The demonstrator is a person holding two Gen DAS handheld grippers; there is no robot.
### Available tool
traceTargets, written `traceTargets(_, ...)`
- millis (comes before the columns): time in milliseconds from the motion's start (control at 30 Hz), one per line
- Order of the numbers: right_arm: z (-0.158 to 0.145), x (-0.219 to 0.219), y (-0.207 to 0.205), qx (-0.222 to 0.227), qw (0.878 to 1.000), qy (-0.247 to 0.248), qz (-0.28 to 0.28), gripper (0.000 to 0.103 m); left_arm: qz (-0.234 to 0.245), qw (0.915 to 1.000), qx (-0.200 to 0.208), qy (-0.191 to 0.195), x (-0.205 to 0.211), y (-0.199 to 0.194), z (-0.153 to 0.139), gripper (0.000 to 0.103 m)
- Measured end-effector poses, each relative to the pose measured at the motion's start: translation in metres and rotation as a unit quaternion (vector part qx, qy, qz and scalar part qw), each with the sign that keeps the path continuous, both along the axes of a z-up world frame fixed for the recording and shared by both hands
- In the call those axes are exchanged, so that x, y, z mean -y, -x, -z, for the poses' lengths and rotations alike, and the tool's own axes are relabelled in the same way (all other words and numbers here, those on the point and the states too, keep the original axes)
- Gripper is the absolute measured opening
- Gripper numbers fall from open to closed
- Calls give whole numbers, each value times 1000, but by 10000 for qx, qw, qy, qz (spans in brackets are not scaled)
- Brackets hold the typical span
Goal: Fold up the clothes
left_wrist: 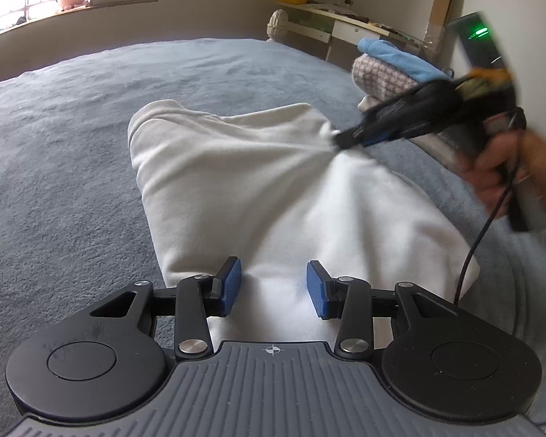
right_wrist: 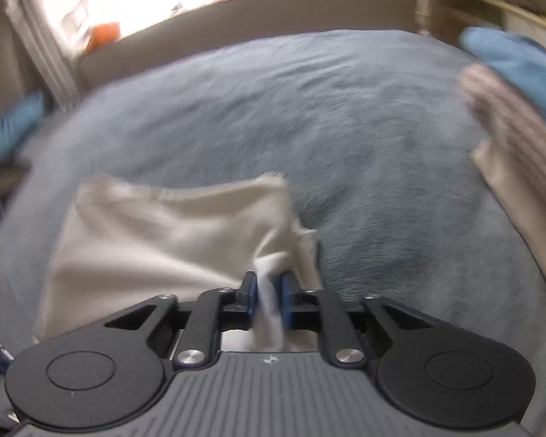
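A white garment (left_wrist: 236, 167) lies folded on the grey-blue bed cover (left_wrist: 72, 127), stretching away from my left gripper (left_wrist: 275, 286). That gripper is open; its blue pads (left_wrist: 233, 284) rest on the near end of the cloth, which lies flat between them. My right gripper (left_wrist: 345, 140), held by a hand (left_wrist: 509, 167), is shut on the garment's far right corner and lifts it, so creases run toward the pinch. In the right wrist view a bunch of white garment (right_wrist: 156, 233) fills the gap of the right gripper (right_wrist: 269, 291).
A stack of folded clothes (left_wrist: 389, 73), checked fabric with a blue piece on top, sits at the bed's far right, also seen as the stack (right_wrist: 509, 116). A black cable (left_wrist: 480, 233) hangs from the right gripper. A desk (left_wrist: 345, 22) stands behind the bed.
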State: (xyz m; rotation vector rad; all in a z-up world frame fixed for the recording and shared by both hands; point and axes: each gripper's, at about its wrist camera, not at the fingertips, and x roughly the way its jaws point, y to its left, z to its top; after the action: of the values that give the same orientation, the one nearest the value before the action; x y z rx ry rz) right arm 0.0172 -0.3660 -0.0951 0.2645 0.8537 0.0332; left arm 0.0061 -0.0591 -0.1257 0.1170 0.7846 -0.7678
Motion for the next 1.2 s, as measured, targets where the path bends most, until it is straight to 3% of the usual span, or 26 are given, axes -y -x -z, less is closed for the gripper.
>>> traceTargets(133, -25, 30, 34, -42, 9968, -802, 45, 20, -18, 10000, -31, -13, 2, -3, -1, 40)
traceTargets(200, -29, 39, 53, -205, 9917, -1268, -116, 28, -24, 10000, -22, -16, 2, -2, 0, 41)
traceTargets(233, -27, 42, 61, -341, 9896, -1388, -174, 37, -27, 10000, -15, -18, 2, -2, 0, 41)
traceTargets(267, -25, 41, 69, -468, 9885, -1424, -222, 41, -31, 10000, -10, -23, 2, -1, 0, 41)
traceTargets(433, -6, 24, 101, -906, 9868, -1239, -519, 41, -61, 10000, -12, -72, 5, -2, -1, 41)
traceTargets(500, 3, 19, 108, -953, 9867, -1196, -556, 39, -68, 9999, 11, -99, 6, -2, -1, 41)
traceTargets(533, 6, 15, 112, -938, 9872, -1157, -564, 29, -76, 9999, 17, -112, 6, -1, -1, 41)
traceTargets(567, 9, 10, 115, -908, 9880, -1109, -570, 4, -84, 9999, 20, -124, 6, -1, -2, 41)
traceTargets(700, 1, 8, 126, -743, 9927, -848, -433, 4, -84, 9998, 24, -151, 5, 0, -4, 41)
traceTargets(800, 14, 9, 125, -1006, 9924, -619, -334, 3, -35, 9998, 83, -205, 7, 2, -3, 41)
traceTargets(900, 15, 30, 125, -980, 9872, -1256, -57, 9, -47, 9996, 128, -244, 6, 3, -2, 41)
traceTargets(1000, 4, 62, 132, -372, 9768, -2070, 402, 11, -77, 9996, 116, -228, 4, 4, -2, 41)
traceTargets(1100, 12, 83, 122, -300, 9734, -2087, 894, 11, -84, 9996, 112, -249, 6, 4, -2, 41)
traceTargets(1200, 28, 81, 103, -519, 9754, -1954, 874, 10, -75, 9996, 108, -244, 5, 4, -3, 41)
